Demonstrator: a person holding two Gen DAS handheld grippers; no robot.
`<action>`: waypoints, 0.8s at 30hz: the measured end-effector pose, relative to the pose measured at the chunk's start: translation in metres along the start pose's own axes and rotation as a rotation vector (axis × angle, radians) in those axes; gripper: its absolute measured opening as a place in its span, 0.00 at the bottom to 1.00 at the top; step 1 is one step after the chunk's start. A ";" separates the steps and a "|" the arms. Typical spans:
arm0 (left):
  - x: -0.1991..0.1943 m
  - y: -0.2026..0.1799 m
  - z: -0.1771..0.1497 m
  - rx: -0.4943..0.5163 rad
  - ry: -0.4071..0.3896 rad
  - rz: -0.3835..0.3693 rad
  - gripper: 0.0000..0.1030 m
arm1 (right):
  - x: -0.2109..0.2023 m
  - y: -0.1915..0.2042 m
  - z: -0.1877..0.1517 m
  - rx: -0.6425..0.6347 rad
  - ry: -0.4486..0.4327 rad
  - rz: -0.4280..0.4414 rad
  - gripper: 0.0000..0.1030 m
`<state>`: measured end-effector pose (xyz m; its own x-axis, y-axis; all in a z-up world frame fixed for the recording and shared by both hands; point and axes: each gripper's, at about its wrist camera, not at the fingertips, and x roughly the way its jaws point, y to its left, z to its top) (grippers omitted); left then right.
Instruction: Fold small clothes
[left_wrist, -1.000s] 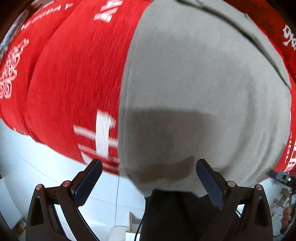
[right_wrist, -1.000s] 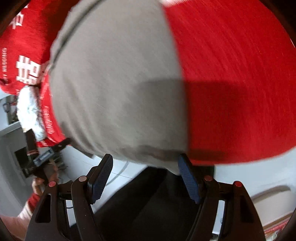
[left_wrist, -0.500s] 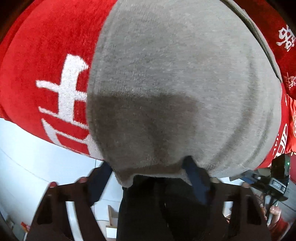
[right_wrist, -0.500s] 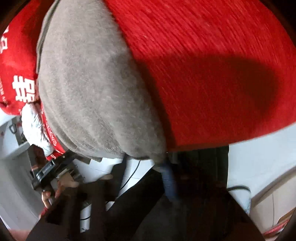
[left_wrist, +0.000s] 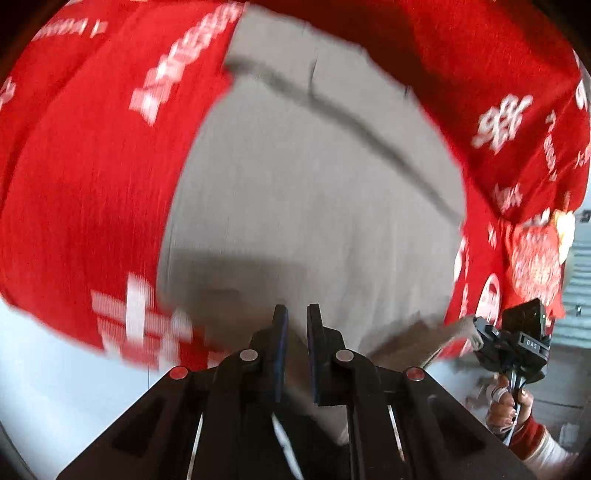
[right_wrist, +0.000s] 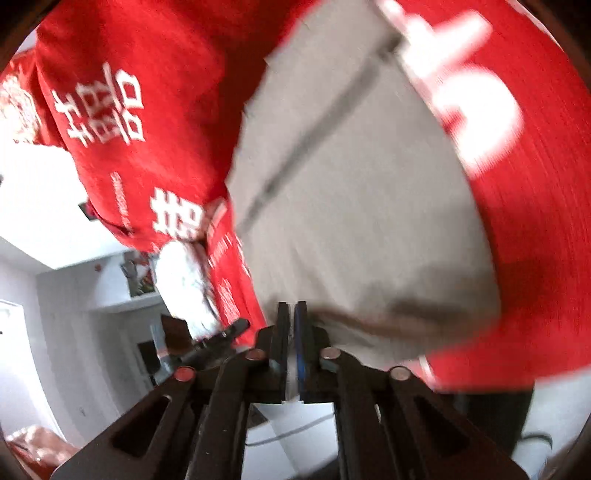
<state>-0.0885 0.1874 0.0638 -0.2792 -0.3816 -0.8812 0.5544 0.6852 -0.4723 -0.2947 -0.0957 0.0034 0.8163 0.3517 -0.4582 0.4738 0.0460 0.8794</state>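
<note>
- Left wrist view: the left gripper, its jaws wide apart a second ago, has just been closed on the near hem of the grey garment lying on the red cloth.
- Right wrist view: the right gripper has likewise been clamped on the hem of the grey garment; with both corners pinched, the fold can be started.

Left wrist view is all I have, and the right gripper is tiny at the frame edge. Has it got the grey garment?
Observer: Yes. In the right wrist view the right gripper has its jaws shut on the grey garment at its near hem. They have just been closing on it.
Operator: Where along the hem?
Observer: Near its left end in that view, close to where the red cloth shows beside the garment.
Operator: Anything else on that side?
Observer: A white bundle sits at the red cloth's lower edge, left of the fingers. It is too blurred to identify.
</note>
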 end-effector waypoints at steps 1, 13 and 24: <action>-0.001 -0.001 0.015 0.004 -0.019 0.003 0.12 | 0.001 0.004 0.015 0.002 -0.021 0.005 0.02; 0.015 -0.029 0.078 0.269 -0.026 0.254 0.12 | 0.071 0.050 0.016 -0.428 0.307 -0.502 0.64; 0.016 -0.059 -0.009 0.669 0.086 0.348 0.91 | 0.121 0.051 -0.038 -0.697 0.427 -0.806 0.06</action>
<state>-0.1331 0.1464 0.0776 -0.0463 -0.1440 -0.9885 0.9713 0.2246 -0.0782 -0.1839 -0.0155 -0.0026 0.1168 0.2670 -0.9566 0.4133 0.8627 0.2913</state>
